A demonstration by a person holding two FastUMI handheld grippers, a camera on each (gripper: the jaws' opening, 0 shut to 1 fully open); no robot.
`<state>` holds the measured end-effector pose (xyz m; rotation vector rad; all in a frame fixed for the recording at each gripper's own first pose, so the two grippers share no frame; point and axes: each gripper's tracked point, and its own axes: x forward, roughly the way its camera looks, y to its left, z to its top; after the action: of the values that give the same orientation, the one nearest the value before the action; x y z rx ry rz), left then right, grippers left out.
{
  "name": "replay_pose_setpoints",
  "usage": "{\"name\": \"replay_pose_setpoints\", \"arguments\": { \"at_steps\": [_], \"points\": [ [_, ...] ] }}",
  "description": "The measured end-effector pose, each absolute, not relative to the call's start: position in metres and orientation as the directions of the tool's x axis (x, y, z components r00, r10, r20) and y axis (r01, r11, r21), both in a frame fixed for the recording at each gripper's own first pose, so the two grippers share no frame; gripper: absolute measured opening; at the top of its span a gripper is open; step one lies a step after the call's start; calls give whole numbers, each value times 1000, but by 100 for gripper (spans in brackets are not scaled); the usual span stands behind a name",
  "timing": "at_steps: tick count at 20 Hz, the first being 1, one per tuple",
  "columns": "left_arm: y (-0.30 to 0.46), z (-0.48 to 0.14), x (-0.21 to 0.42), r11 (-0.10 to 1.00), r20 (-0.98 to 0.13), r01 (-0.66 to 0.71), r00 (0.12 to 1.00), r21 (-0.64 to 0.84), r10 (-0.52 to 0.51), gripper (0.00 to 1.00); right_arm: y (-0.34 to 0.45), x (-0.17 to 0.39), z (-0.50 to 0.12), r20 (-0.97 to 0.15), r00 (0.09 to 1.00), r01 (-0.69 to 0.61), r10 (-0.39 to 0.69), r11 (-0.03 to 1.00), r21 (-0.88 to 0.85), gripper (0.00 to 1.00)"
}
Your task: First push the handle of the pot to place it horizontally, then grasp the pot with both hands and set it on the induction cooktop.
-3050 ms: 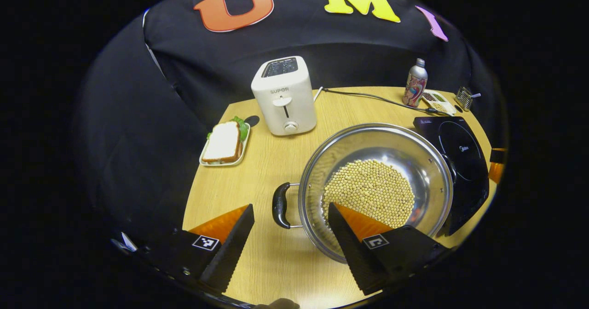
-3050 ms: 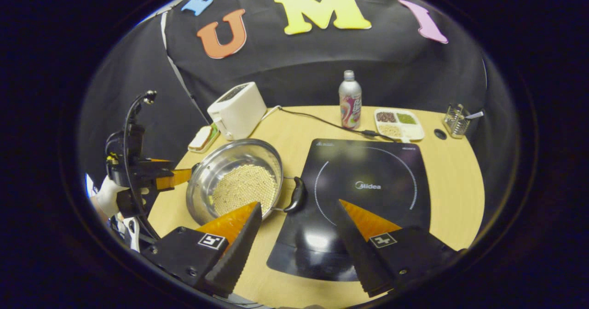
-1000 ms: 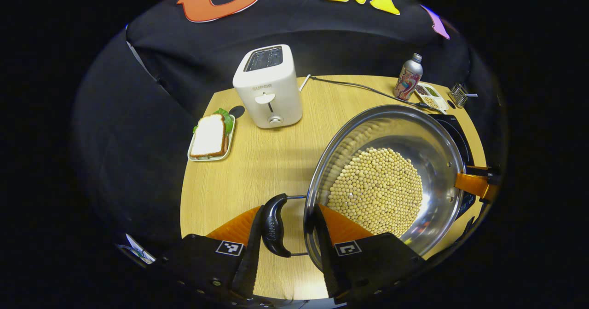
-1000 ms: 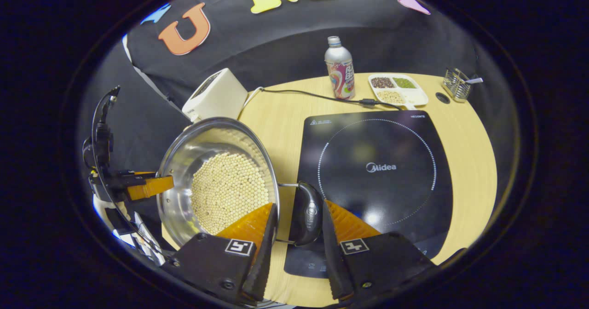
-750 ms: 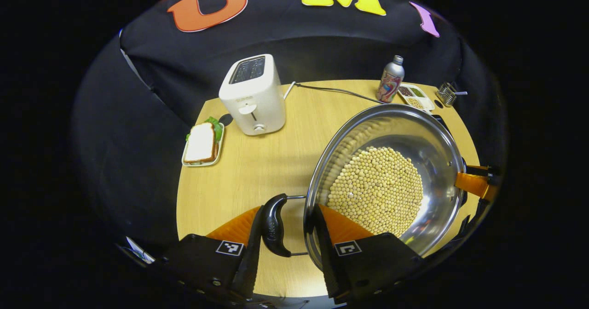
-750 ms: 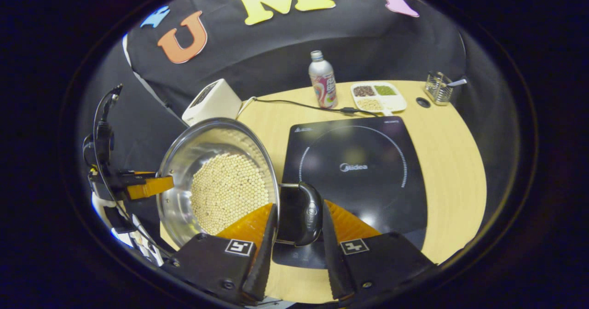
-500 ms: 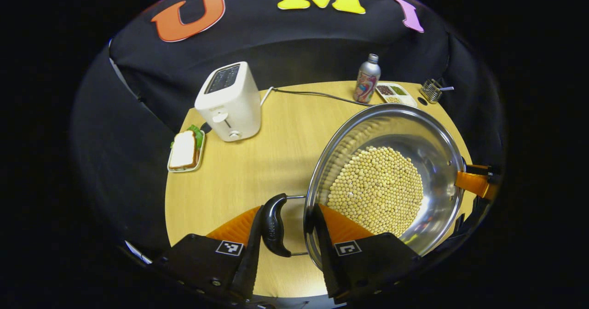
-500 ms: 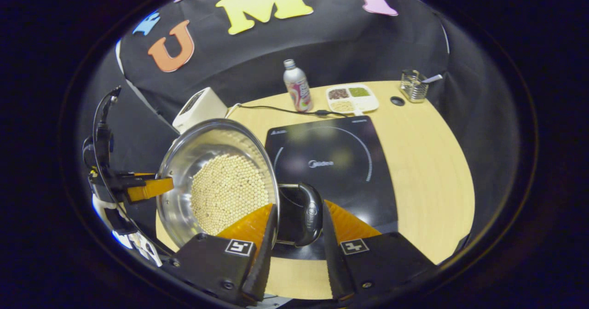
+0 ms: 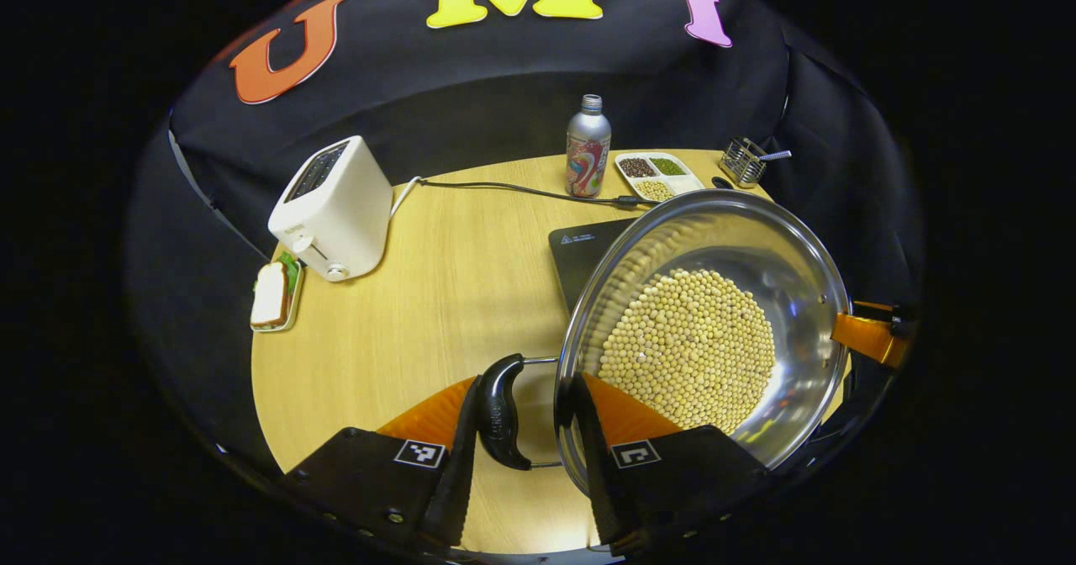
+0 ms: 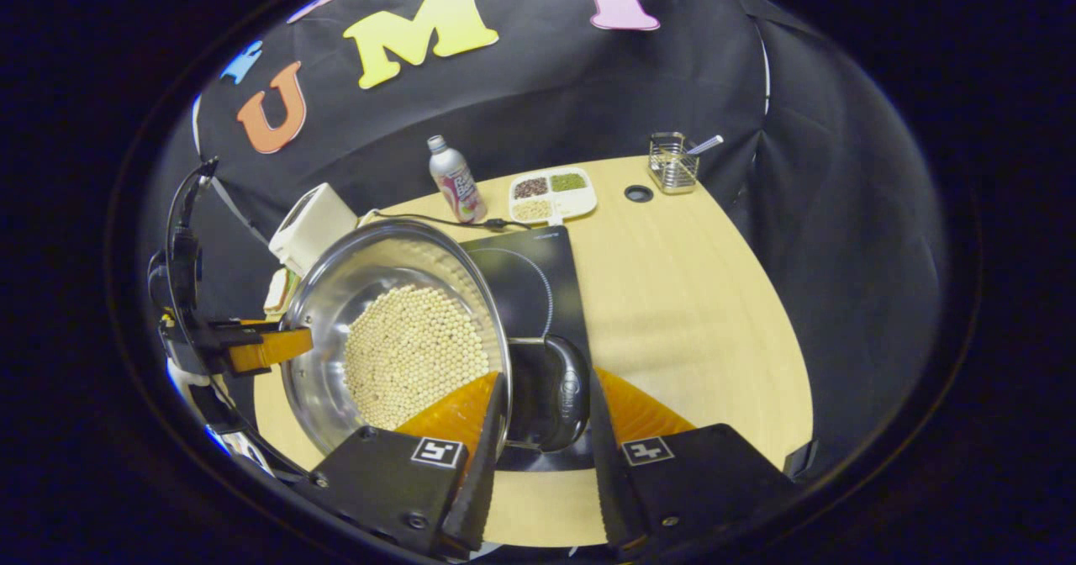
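A steel pot (image 9: 756,245) filled with pale beans hangs between my two grippers and looks lifted off the wooden table (image 9: 437,296). My left gripper (image 9: 521,418) is shut on the pot's black left handle (image 9: 500,409), one finger outside the handle and the other at the rim. In the right gripper view my right gripper (image 10: 546,414) is shut on the black right handle (image 10: 567,393). The pot (image 10: 370,271) covers the left part of the black induction cooktop (image 10: 530,283), whose corner (image 9: 584,250) shows behind the rim. The left gripper (image 10: 252,346) shows beyond the pot.
A white toaster (image 9: 332,208) and a sandwich plate (image 9: 271,294) stand at the left. A bottle (image 9: 587,145), a divided dish (image 9: 660,176), a wire holder (image 9: 744,161) and a black cable (image 9: 504,188) line the back. The table's curved edge (image 10: 790,363) runs right of the cooktop.
Both grippers went from open to shut on the pot's handles. Since then the pot has travelled right with them, from beside the cooktop to over its left part.
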<state>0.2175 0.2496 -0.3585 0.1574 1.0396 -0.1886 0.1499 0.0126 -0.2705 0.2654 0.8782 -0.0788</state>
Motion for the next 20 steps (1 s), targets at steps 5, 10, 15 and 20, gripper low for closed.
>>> {"name": "replay_pose_setpoints", "arguments": {
  "at_steps": [5,10,15,20],
  "points": [
    [249,-360,217,977,-876,207,478,42,-64,57,-14,179,-280,-775,630,157,45,971,183,53],
    [248,-361,212,982,-885,181,463,47,-43,57,-24,214,-292,-789,611,132,65,974,183,53],
    [246,-359,208,986,-895,160,445,42,-34,62,-28,239,-300,-800,595,105,73,980,168,52],
    [241,-361,216,984,-895,171,446,58,-25,57,-31,253,-312,-804,590,97,75,982,163,52]
  ]
}}
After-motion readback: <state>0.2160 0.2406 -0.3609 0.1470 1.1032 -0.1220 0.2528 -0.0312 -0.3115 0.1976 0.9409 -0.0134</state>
